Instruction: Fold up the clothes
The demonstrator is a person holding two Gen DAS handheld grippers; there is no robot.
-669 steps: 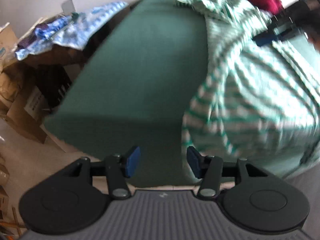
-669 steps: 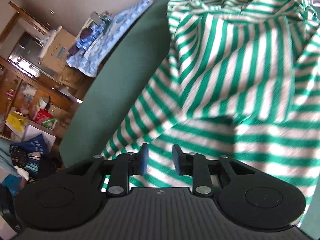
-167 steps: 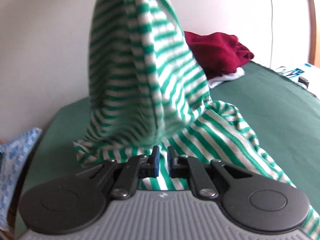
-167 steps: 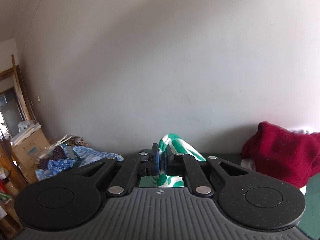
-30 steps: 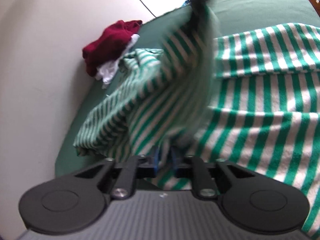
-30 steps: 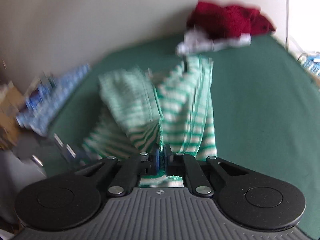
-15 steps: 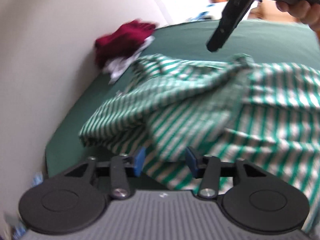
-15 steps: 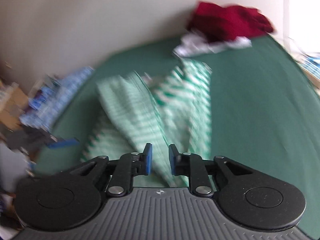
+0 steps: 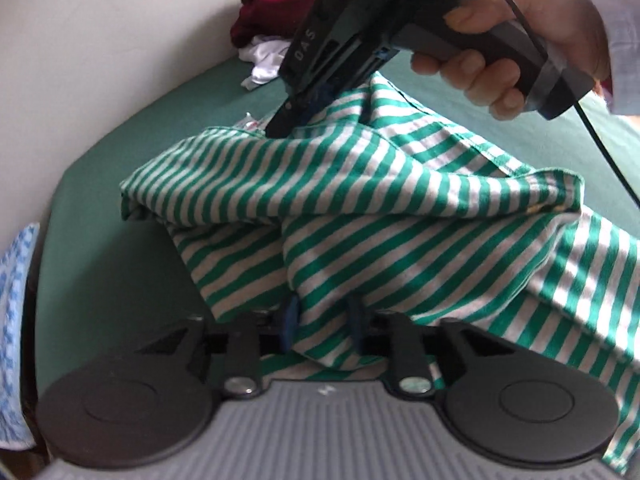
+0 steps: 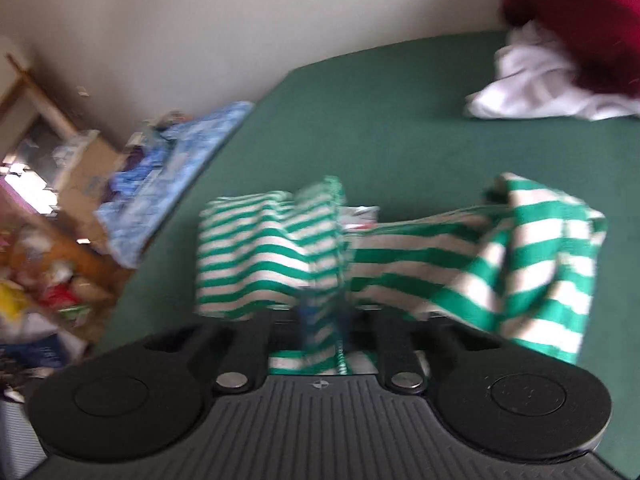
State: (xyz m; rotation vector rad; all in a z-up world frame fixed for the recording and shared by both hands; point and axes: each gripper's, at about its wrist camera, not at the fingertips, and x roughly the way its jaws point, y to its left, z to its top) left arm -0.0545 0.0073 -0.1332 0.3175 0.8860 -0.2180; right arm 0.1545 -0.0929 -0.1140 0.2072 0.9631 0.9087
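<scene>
Striped green-and-white shirt [image 9: 360, 208] lies bunched on the green bed [image 9: 100, 200]. At the left, the left gripper [image 9: 322, 320] is closing its fingers on a fold of the shirt's near edge. Further right, the right gripper [image 9: 292, 116], in the person's right hand [image 9: 520, 36], pinches the shirt's far edge, fingers pressed together on the cloth. A dark red garment [image 9: 280, 8] sits beyond.

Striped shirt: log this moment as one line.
task: fold clothes | left gripper: closing on striped shirt | right gripper: closing on same shirt | surface: green bed
</scene>
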